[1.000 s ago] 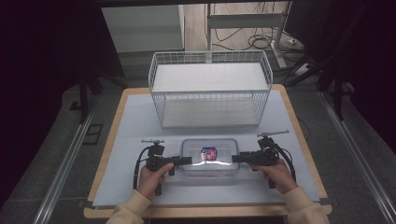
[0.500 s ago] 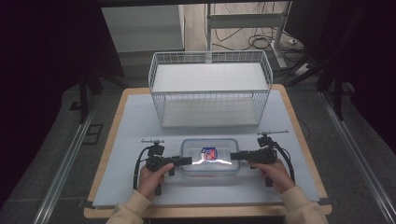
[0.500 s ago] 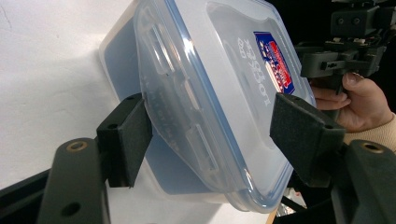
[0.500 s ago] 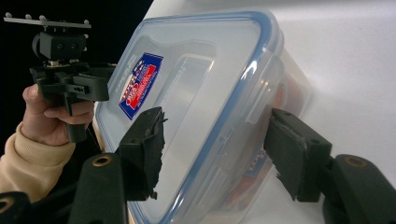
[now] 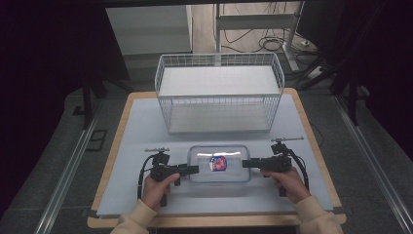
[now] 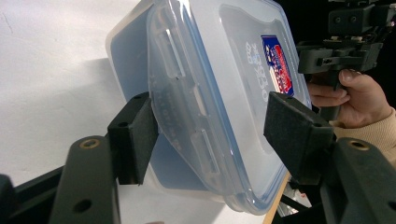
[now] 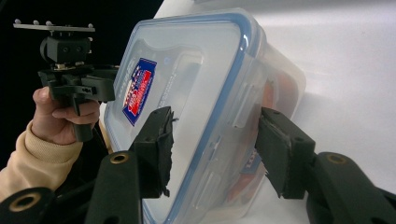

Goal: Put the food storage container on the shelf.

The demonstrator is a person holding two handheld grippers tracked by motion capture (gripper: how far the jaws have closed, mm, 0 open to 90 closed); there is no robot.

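A clear plastic container [image 5: 219,165] with a blue-rimmed lid and a red and blue label lies flat on the mat near the front. My left gripper [image 5: 195,169] points level at its left end, my right gripper [image 5: 245,163] at its right end. In the left gripper view the gripper [image 6: 210,135] has the container's [image 6: 219,70] latch end between its jaws, which have just been closing. One pad [image 6: 135,135] touches the latch and the other stands off the lid. The right gripper [image 7: 212,140] straddles the container's [image 7: 196,79] other end, jaws also closing, pads apart from it.
A white wire basket [image 5: 219,113] stands empty behind the container, in the middle of the table. The blue-grey mat [image 5: 141,131] covers the wooden tabletop. Dark floor, metal rails and cables surround the table.
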